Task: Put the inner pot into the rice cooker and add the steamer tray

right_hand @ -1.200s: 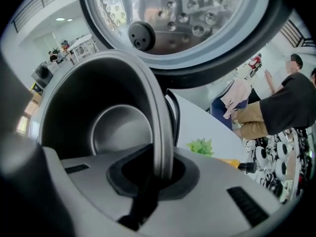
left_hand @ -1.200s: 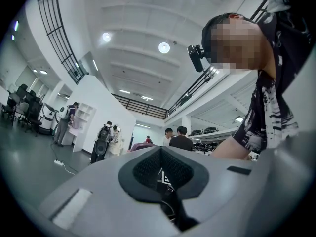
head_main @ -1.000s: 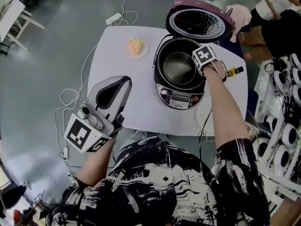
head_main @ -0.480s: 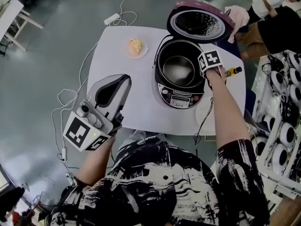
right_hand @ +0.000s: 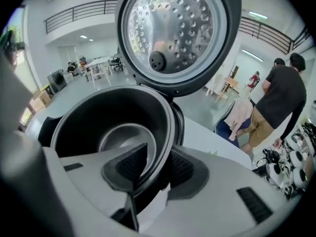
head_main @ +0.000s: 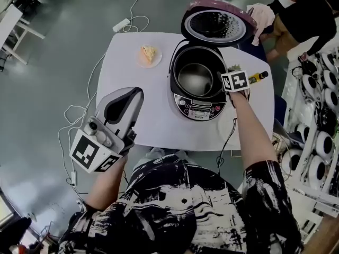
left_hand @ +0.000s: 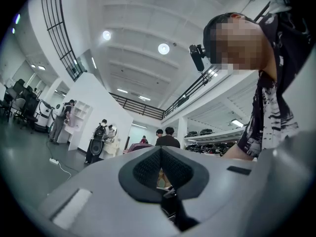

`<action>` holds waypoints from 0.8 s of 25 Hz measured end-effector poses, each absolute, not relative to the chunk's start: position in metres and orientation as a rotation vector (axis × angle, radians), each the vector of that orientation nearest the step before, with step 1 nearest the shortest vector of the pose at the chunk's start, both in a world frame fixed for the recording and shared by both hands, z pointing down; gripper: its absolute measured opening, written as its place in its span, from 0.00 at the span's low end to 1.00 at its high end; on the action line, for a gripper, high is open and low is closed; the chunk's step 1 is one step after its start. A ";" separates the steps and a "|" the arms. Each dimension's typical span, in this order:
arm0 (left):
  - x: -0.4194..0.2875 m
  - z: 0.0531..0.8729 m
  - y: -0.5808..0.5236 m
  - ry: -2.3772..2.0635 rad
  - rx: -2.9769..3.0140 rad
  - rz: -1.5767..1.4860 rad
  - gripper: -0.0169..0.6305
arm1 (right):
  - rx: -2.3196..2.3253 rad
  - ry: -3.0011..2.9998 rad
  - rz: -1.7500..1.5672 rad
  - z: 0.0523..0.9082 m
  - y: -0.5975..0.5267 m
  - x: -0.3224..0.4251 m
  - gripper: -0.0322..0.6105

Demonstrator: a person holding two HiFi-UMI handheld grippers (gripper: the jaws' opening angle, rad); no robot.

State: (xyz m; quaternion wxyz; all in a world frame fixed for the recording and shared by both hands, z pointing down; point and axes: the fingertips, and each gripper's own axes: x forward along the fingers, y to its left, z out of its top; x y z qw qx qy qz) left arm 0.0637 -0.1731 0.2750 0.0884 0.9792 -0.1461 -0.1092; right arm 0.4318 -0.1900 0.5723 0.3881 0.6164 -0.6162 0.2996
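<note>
The rice cooker (head_main: pixel 198 106) stands on the white table (head_main: pixel 137 115) with its lid (head_main: pixel 214 26) swung up at the back. The dark inner pot (head_main: pixel 195 78) sits inside it. My right gripper (head_main: pixel 224 80) is at the pot's right rim. In the right gripper view its jaws (right_hand: pixel 160 167) straddle the rim of the pot (right_hand: pixel 98 127), one pad inside and one outside. They have just been opening and a gap shows beside the rim. My left gripper (head_main: pixel 135 94) hangs over the table's near left, shut and empty (left_hand: pixel 161 154). I see no steamer tray.
A small plate with food (head_main: pixel 148 54) lies at the table's far left. A yellow bottle (head_main: pixel 258 77) lies right of the cooker. A cord and a power strip (head_main: pixel 121 24) are on the floor behind. A person (head_main: pixel 304 15) stands at the far right.
My right gripper has shifted from over the pot to its right rim and tipped further down. The left gripper has kept still.
</note>
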 end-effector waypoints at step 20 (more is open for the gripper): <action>0.156 0.253 -0.115 -0.153 2.966 -0.251 0.03 | 2.031 -1.815 0.714 0.472 -0.038 0.509 0.18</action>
